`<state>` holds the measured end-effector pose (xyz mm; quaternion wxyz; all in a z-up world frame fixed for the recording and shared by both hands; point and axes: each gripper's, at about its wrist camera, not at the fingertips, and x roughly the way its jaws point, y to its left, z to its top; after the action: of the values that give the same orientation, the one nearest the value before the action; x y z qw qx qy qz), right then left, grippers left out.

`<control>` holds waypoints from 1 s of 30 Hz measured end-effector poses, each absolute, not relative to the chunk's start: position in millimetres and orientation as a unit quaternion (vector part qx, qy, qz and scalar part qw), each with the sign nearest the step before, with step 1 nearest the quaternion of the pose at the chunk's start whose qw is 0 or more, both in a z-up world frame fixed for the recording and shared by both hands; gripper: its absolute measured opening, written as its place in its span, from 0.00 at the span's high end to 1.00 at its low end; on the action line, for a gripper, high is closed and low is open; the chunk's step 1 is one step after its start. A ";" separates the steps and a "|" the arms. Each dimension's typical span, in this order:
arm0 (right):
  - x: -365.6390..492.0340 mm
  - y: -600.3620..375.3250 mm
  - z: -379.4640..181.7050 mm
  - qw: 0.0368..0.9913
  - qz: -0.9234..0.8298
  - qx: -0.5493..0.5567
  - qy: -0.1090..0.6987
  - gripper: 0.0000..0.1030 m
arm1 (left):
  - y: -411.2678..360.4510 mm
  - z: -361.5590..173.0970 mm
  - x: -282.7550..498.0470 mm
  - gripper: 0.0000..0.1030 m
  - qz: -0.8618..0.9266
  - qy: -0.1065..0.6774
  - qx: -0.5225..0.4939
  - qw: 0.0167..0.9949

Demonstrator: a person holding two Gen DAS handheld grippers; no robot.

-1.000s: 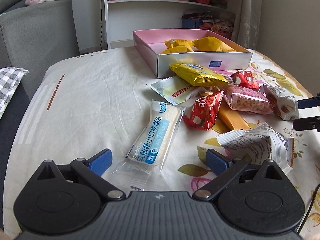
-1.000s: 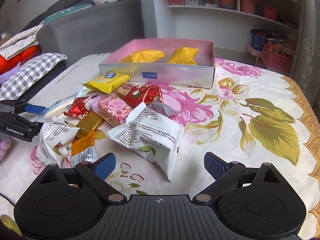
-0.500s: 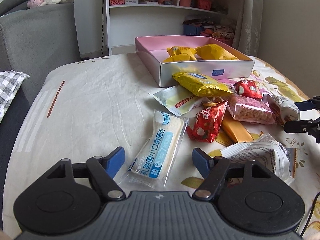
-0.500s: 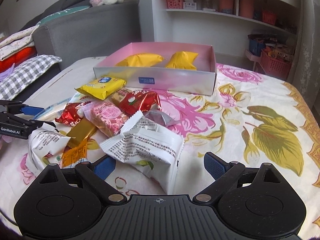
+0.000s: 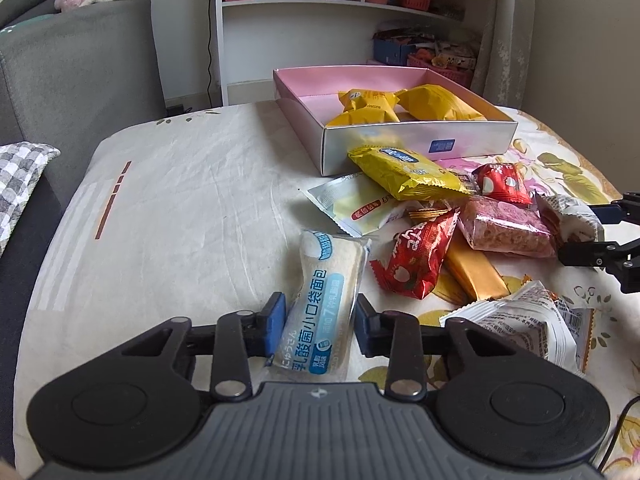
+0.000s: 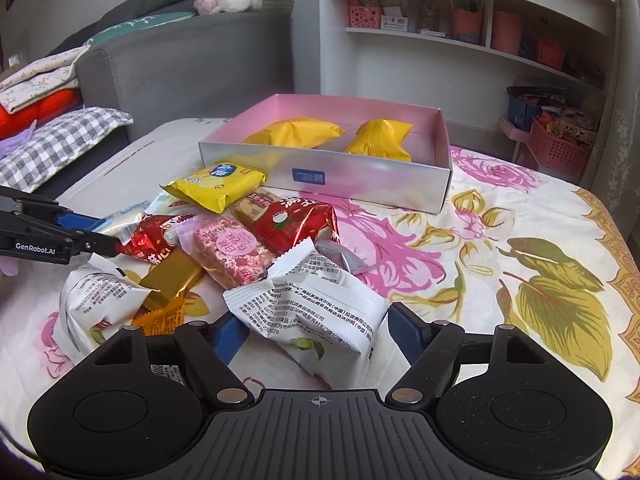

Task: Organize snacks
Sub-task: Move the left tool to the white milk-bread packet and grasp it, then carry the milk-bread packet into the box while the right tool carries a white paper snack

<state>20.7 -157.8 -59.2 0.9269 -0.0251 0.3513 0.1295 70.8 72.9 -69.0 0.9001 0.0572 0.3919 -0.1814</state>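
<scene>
My left gripper (image 5: 318,322) is shut on a white and blue bread packet (image 5: 320,304) that lies on the table. My right gripper (image 6: 314,334) is open around a white printed snack bag (image 6: 316,312), its pads apart from the bag's sides. A pink box (image 5: 416,146) holds two yellow packets (image 6: 336,136). A pile of snacks lies before it: a yellow pack (image 5: 404,168), red packs (image 5: 420,260), a pink bar (image 6: 228,252), a gold bar (image 5: 474,270).
The table has a floral cloth (image 6: 520,260). A grey sofa (image 5: 76,68) with a checked cushion (image 6: 56,140) stands at the left. White shelves (image 6: 460,20) stand behind. A second white bag (image 6: 100,300) lies left of my right gripper.
My left gripper moved forward and closed on the bread packet. My right gripper moved forward so the white bag sits between its open fingers.
</scene>
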 end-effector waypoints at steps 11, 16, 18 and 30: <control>17.4 -161.6 -54.7 0.926 0.132 -0.028 0.353 0.38 | 71.8 -57.5 71.1 0.82 -0.168 0.401 0.037 0.900; 16.9 -165.9 -47.8 0.927 0.128 -0.013 0.351 0.40 | 72.2 -47.4 68.8 0.83 -0.168 0.403 0.024 0.899; 17.5 -167.0 -44.5 0.928 0.127 -0.009 0.350 0.43 | 71.5 -42.1 67.7 0.83 -0.167 0.401 0.022 0.901; 27.8 -171.1 -23.3 0.934 0.115 0.030 0.338 0.44 | 65.9 -19.4 76.0 0.83 -0.157 0.395 -0.009 0.905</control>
<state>27.8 -171.1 -23.3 0.9337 0.0295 0.3378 0.1153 76.0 65.9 -19.4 0.9050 -0.0092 0.3952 -0.1569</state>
